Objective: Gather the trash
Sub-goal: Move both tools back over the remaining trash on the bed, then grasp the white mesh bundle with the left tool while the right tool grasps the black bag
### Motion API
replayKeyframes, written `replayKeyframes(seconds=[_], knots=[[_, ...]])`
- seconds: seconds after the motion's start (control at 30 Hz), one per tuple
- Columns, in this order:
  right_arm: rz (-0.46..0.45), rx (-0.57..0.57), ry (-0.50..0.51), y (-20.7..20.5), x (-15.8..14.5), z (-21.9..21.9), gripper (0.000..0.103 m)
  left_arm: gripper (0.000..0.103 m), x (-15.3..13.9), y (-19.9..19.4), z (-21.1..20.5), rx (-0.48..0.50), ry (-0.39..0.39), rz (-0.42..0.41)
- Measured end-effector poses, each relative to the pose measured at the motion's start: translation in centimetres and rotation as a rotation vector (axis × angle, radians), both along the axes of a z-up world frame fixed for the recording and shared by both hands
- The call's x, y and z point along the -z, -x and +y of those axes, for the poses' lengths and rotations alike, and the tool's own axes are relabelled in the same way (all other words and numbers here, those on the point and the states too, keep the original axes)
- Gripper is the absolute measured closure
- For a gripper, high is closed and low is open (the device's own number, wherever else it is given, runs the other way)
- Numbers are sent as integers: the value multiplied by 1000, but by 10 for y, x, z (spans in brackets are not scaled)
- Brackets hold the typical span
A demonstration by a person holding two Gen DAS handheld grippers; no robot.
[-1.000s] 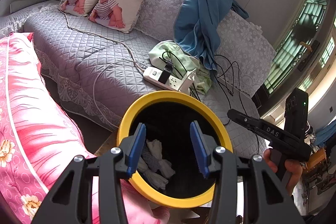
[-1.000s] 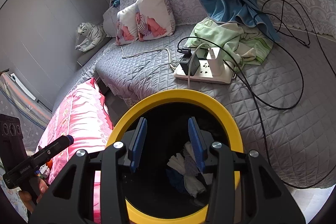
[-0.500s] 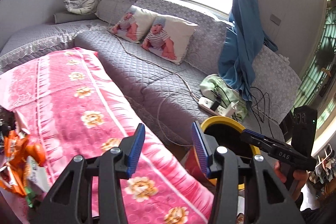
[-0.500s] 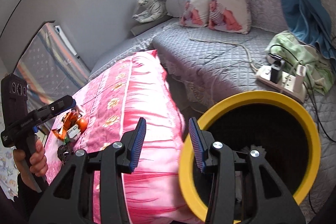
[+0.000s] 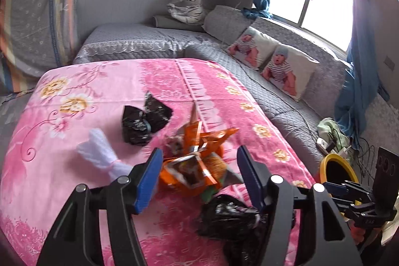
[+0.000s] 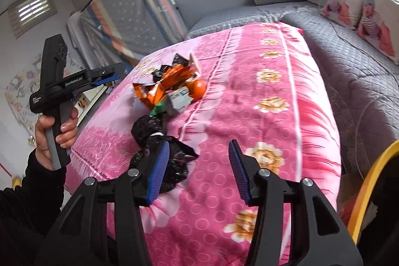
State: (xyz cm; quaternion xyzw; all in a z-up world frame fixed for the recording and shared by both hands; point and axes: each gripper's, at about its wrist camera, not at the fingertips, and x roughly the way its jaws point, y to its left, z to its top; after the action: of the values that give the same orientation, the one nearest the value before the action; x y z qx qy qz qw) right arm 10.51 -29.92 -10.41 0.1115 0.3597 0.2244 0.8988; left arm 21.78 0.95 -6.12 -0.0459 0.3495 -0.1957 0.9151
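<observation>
A plush pink floral blanket (image 5: 104,81) carries the trash: crinkled orange foil wrappers (image 5: 197,163) heaped near its middle, a glossy black plastic bag (image 5: 143,122) toward the far edge, a knotted black bag (image 5: 232,218) at the near edge, and a twist of white tissue (image 5: 102,153) toward the left edge. The left gripper (image 5: 199,173) hovers with jaws spread, framing the wrappers without touching. The right gripper (image 6: 197,171) is likewise spread and empty above the blanket, the knotted bag (image 6: 159,151) beside its left finger. A round orange fruit (image 6: 197,89) touches the wrappers. The yellow-rimmed bin (image 5: 336,168) stands off the right edge, beside the grey quilted sofa (image 5: 274,101).
</observation>
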Motion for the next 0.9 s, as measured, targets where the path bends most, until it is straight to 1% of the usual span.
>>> replayKeyframes(seconds=[0.03,0.17,0.23,0.33,0.47,0.57,0.67,0.9], knots=[[0,-29,9,-2,0,10,51,41,3,2,11,-21,1,4],[-2,-120,74,-8,4,47,50,40,19,3,49,-97,-11,34],[-4,-155,99,-10,7,61,45,40,29,2,59,-127,-20,56],[-9,-184,140,-12,10,76,44,39,42,-6,71,-154,-25,84],[-18,-192,177,-16,12,87,39,39,50,-18,79,-184,-43,94],[-21,-193,191,-20,14,91,39,39,53,-30,83,-201,-37,106],[-44,-182,212,-21,14,93,39,39,53,-44,85,-220,-39,113],[-66,-196,245,-28,19,104,38,39,68,-76,79,-263,-57,184]])
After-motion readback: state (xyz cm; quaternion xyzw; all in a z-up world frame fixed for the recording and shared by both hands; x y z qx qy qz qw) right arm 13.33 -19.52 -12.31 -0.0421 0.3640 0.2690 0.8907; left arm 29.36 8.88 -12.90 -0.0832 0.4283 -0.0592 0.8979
